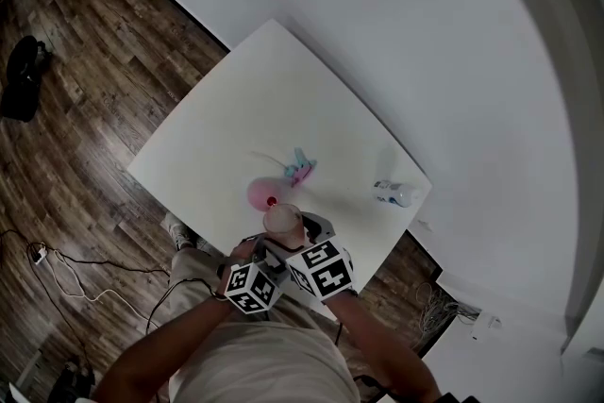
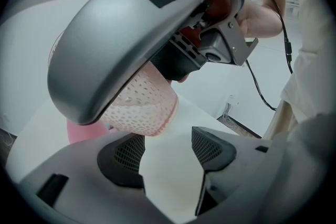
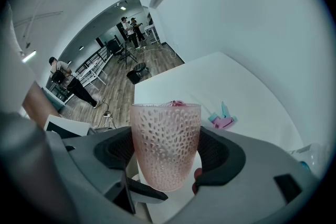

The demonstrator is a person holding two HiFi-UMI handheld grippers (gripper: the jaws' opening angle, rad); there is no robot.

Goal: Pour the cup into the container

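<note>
A pink dimpled cup (image 3: 165, 147) stands between the pads of my right gripper (image 3: 165, 153), which is shut on it. In the head view the cup (image 1: 281, 219) hangs over the white table (image 1: 274, 99) near its front edge, right beside a pink container (image 1: 259, 193) that holds something red. My right gripper (image 1: 286, 229) is just behind the cup. My left gripper (image 2: 165, 152) is open with only bare table between its pads. It sits low under the right gripper, and from there the cup (image 2: 144, 107) and the container (image 2: 79, 132) show ahead.
A small pink and blue object (image 1: 300, 170) lies beyond the container. A clear plastic item (image 1: 396, 193) rests near the table's right corner. Wooden floor with cables (image 1: 66, 269) surrounds the table. People stand far off in the right gripper view.
</note>
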